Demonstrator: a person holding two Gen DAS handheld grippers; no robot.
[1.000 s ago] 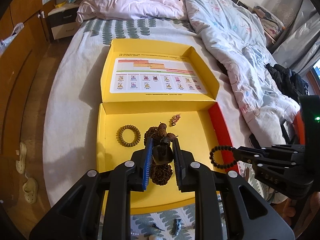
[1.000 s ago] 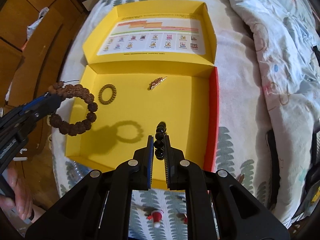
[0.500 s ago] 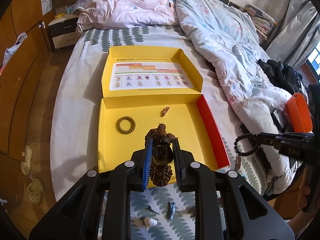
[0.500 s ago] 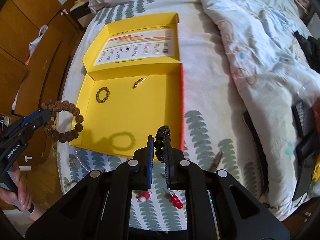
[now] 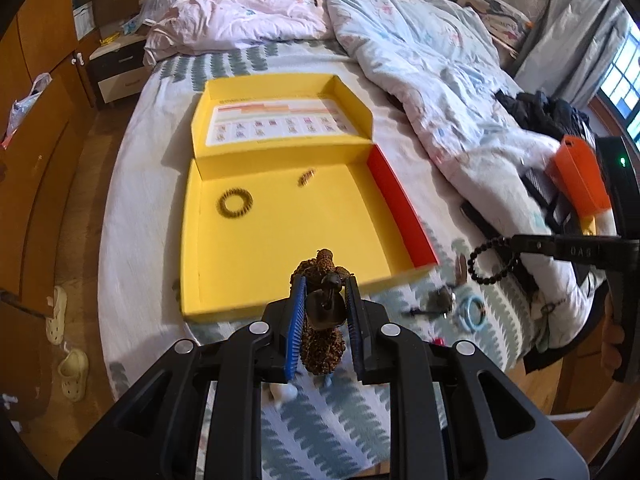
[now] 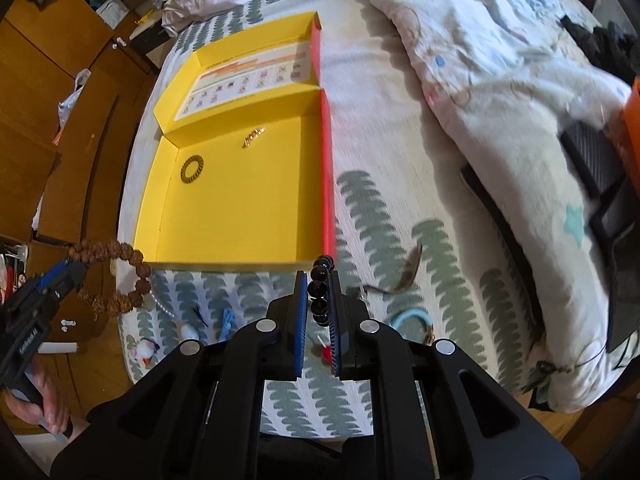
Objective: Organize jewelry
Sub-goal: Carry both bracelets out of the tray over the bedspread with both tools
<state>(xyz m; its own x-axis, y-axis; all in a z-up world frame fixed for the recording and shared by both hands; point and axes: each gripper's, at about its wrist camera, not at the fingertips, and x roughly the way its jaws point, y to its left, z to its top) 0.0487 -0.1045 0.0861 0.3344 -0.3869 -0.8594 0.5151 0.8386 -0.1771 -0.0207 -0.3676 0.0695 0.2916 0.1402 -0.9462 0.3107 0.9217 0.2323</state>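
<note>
Both claws are loaded: the left claw (image 5: 323, 307) pinches a chunky brown seed-bead bracelet (image 5: 320, 336) between its blue pads, and the right claw (image 6: 319, 295) is pressed tight on a strand of glossy black beads (image 6: 319, 294), which from the left view hangs as a loop (image 5: 491, 261) off to the right of the box. Beneath them spreads the bed (image 6: 400, 216) with its fern-print sheet and a rumpled quilt (image 5: 420, 80) heaped along the far side. On the sheet lies the open yellow box (image 5: 280, 232), red along one wall, its lid folded back flat. Inside sit only a dark coiled hair tie (image 5: 235, 203) and a small gold clasp piece (image 5: 306, 177), well apart. Near the bed's front edge lie smaller loose bits: a pale blue ring (image 5: 472, 310), a thin brown feather-like piece (image 6: 408, 270) and a little red bead charm (image 6: 327, 352). As I judge it, both bracelets hang outside the box, so letting go now would drop them on the sheet or floor; the knobbly beads could also snag on the pads, and a low pass might nudge the light cardboard wall.
</note>
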